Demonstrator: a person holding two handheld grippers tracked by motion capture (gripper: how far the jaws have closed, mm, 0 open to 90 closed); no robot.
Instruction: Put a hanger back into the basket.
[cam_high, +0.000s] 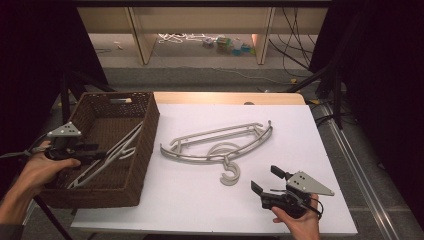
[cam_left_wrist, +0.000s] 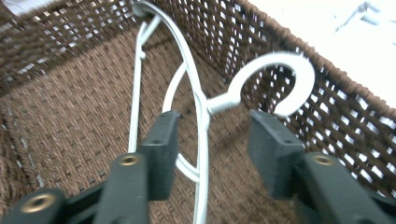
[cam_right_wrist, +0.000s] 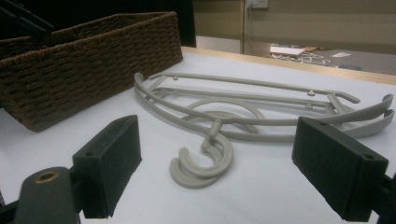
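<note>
A brown wicker basket (cam_high: 150, 125) stands at the table's left, with a white hanger (cam_high: 117, 150) lying slanted inside it. My left gripper (cam_high: 102, 152) hovers over the basket's left part. In the left gripper view it (cam_left_wrist: 212, 121) is open, its jaws to either side of the hanger's (cam_left_wrist: 189, 51) thin arm just below the hook, with a gap on both sides. Two grey hangers (cam_high: 220, 142) lie stacked on the white table, hooks (cam_high: 231, 174) toward me. My right gripper (cam_high: 266, 178) is open near the front edge, just right of the hooks (cam_right_wrist: 201, 168), holding nothing.
The white table top (cam_high: 290, 130) has bare room to the right and in front of the hangers. The basket wall (cam_right_wrist: 93, 51) rises left of the hangers. Beyond the table's far wooden edge are floor, cables (cam_high: 295, 45) and shelf legs.
</note>
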